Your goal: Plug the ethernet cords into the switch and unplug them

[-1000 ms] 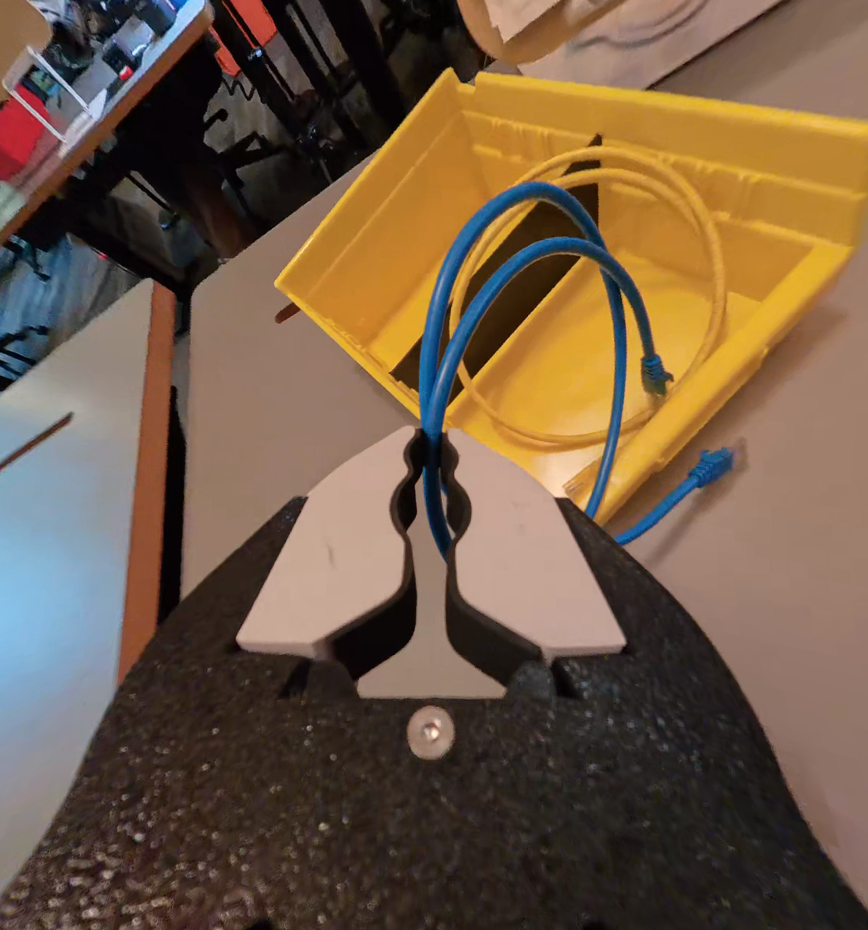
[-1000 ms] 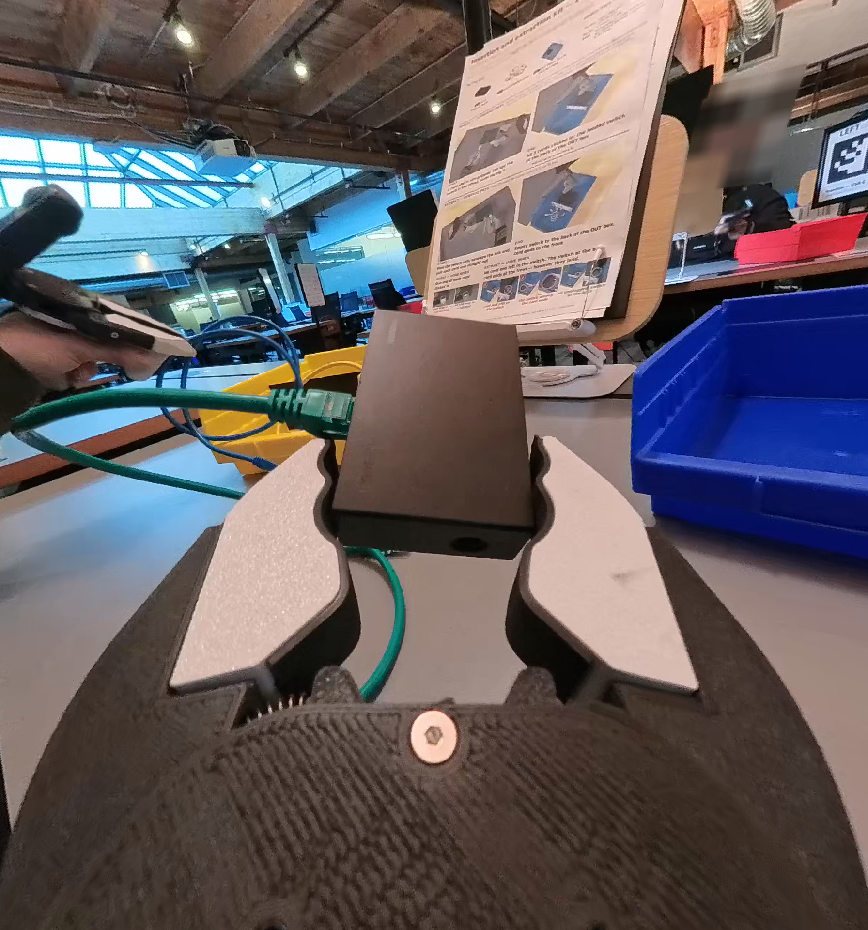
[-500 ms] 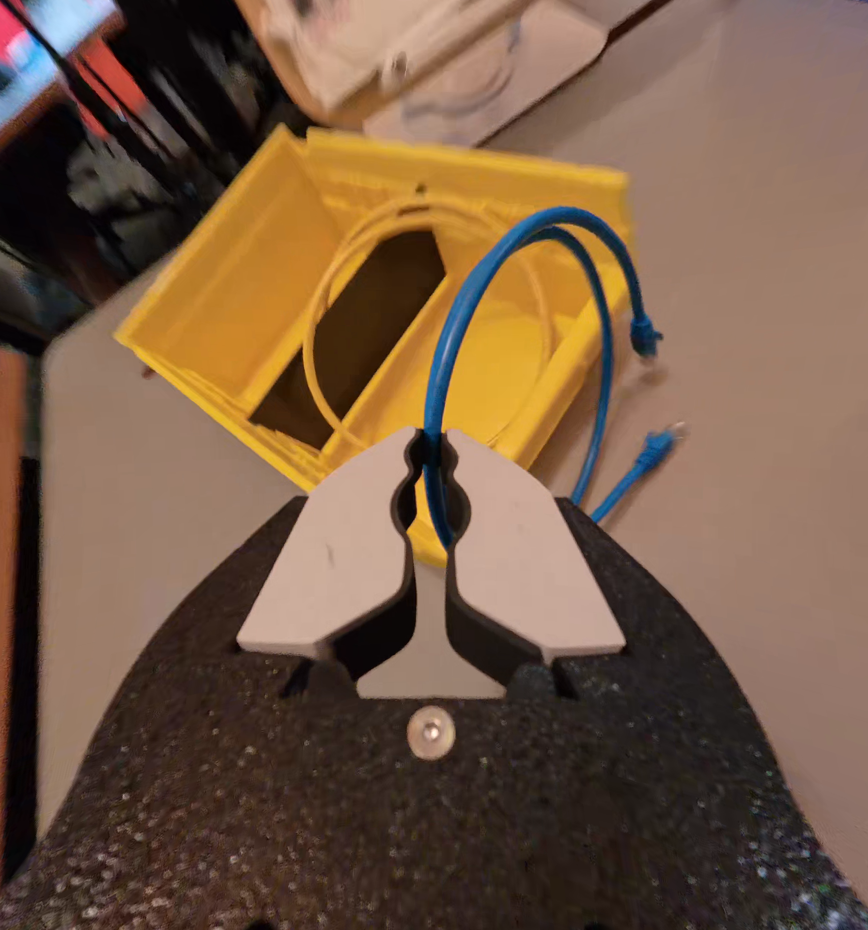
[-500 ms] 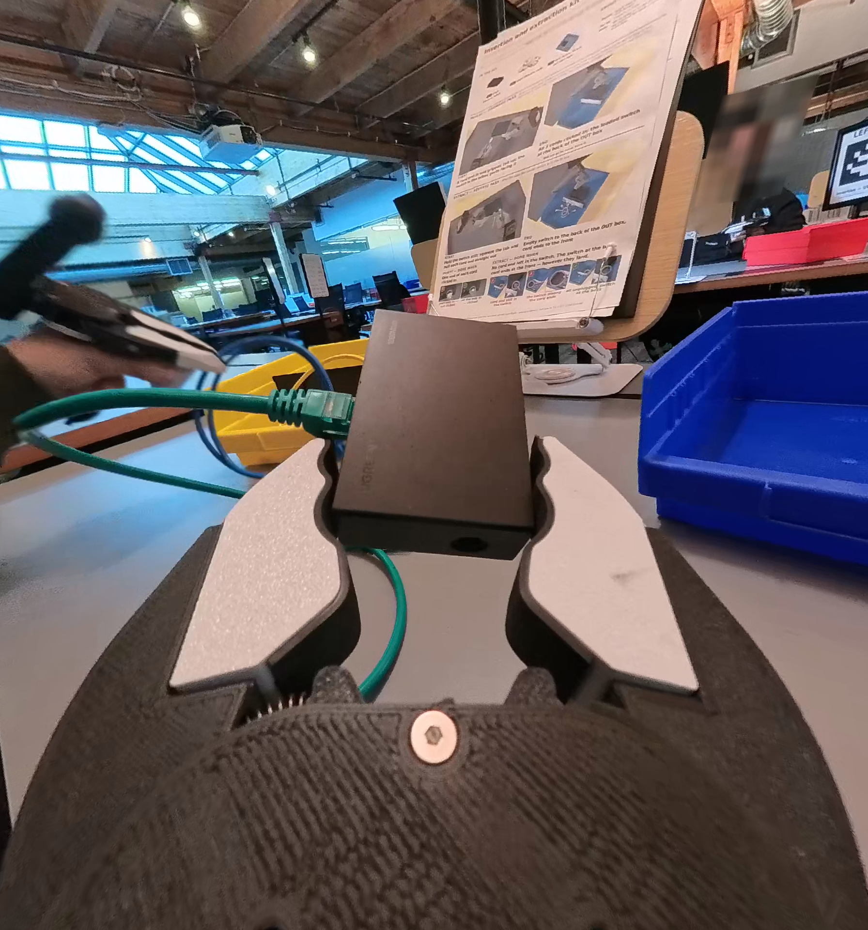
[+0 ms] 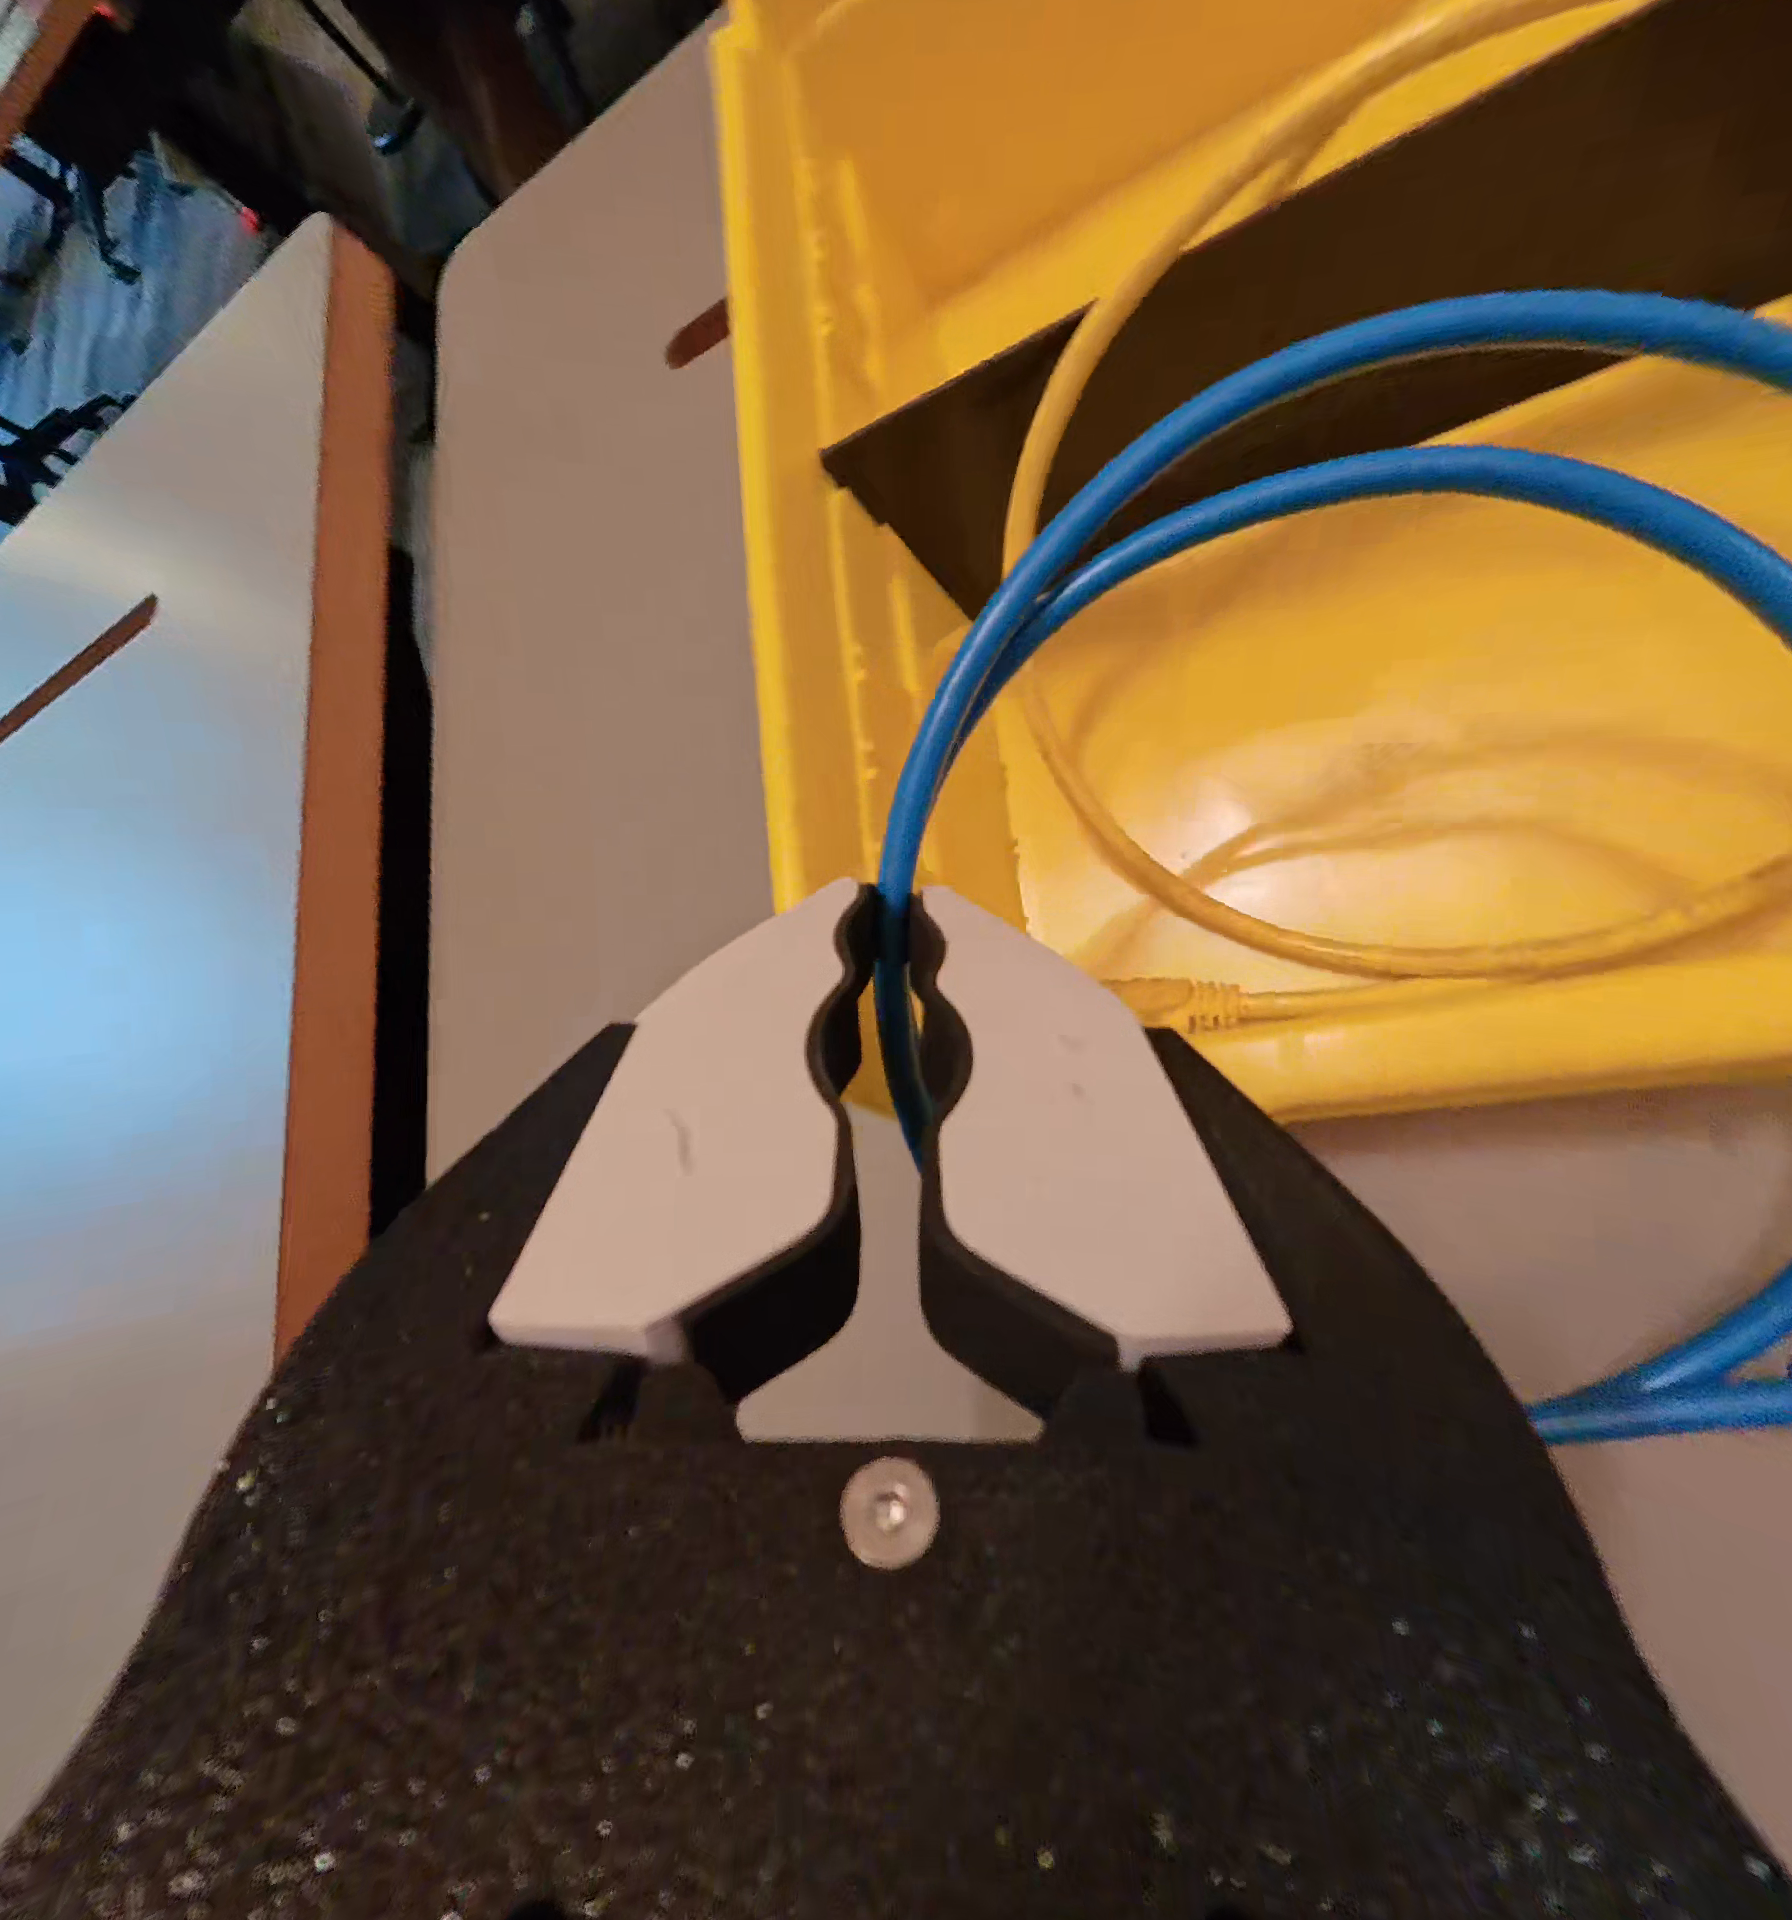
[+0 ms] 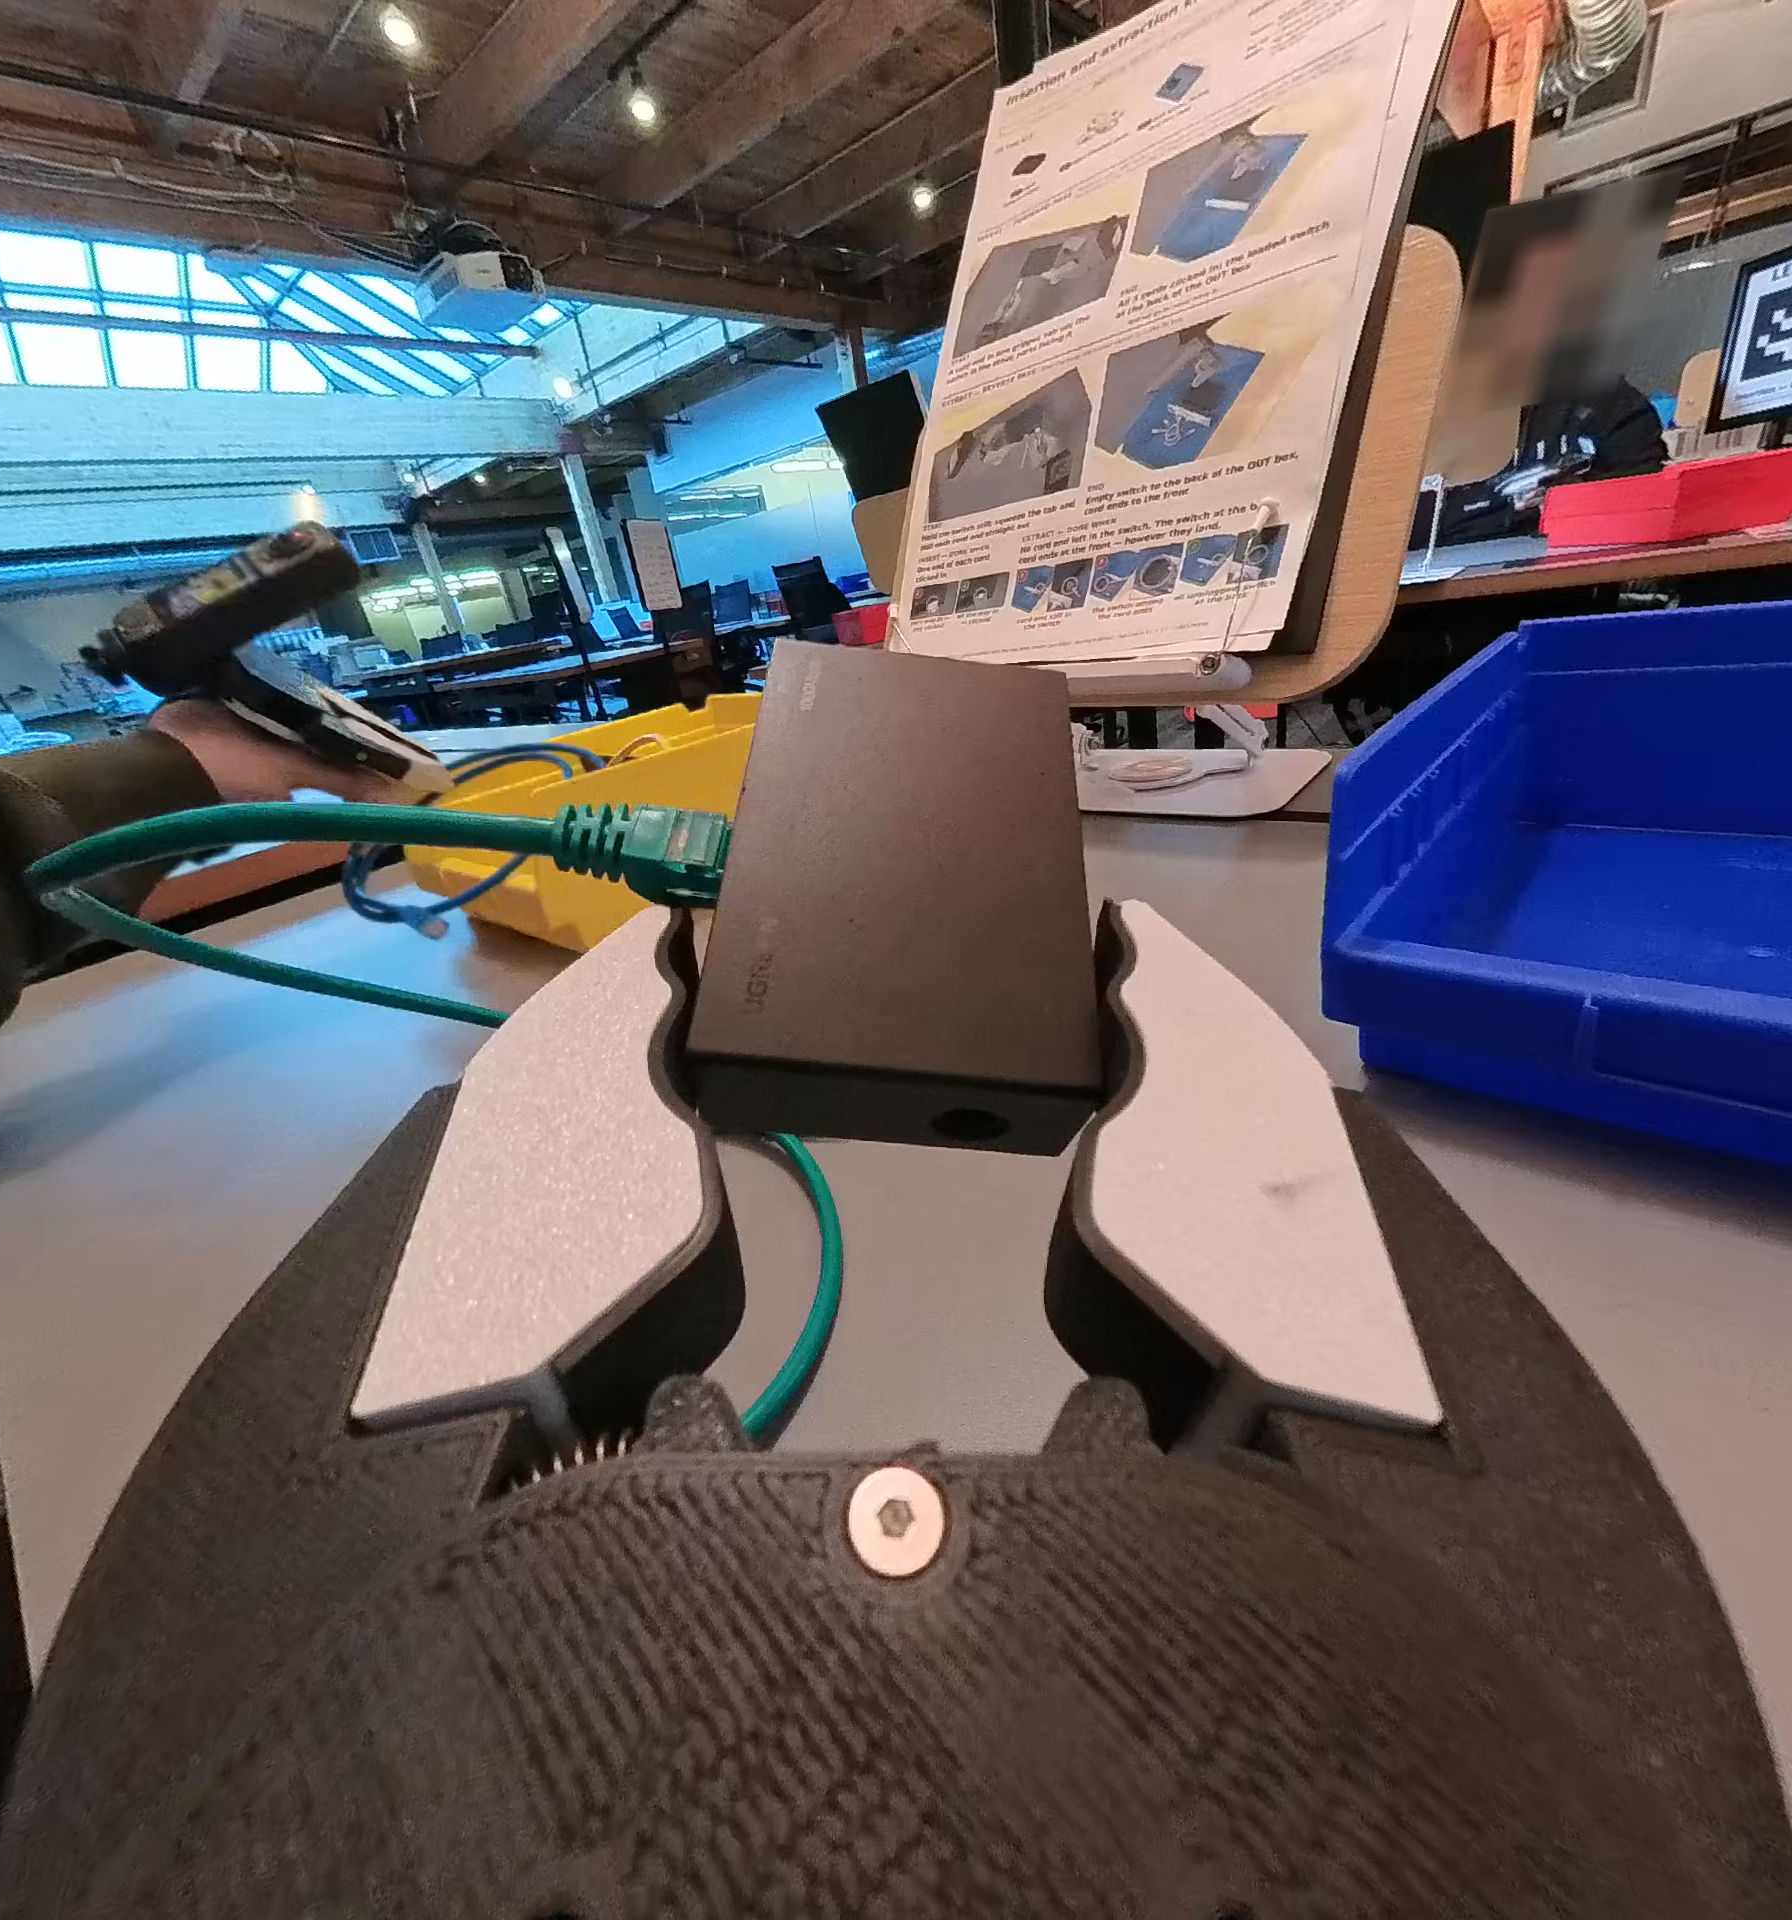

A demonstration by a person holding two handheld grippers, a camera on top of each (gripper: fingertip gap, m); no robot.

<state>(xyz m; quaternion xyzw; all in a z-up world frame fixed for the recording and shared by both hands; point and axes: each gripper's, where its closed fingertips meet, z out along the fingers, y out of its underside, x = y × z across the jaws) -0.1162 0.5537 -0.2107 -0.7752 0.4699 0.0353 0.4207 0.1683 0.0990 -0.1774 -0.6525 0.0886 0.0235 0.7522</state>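
A yellow bin [image 5: 975, 260] sits on a grey table [image 5: 580, 582], close to its left edge, and holds a coiled yellow cord [image 5: 1131, 862] on its floor, beside a dark divider [image 5: 1391, 270]. A blue bin [image 6: 1598, 862] stands toward the table's right side; its visible interior holds nothing. The left gripper [image 5: 897, 909] has its fingertips pinched together on a blue cord [image 5: 1391, 478], which loops up over the yellow bin and trails down onto the table to the right. The right gripper [image 6: 892, 997] has its fingers clamped on the sides of a black switch [image 6: 902, 883], held above the table. A green cord [image 6: 300, 826] is plugged into the switch's left side, and curves under the switch.
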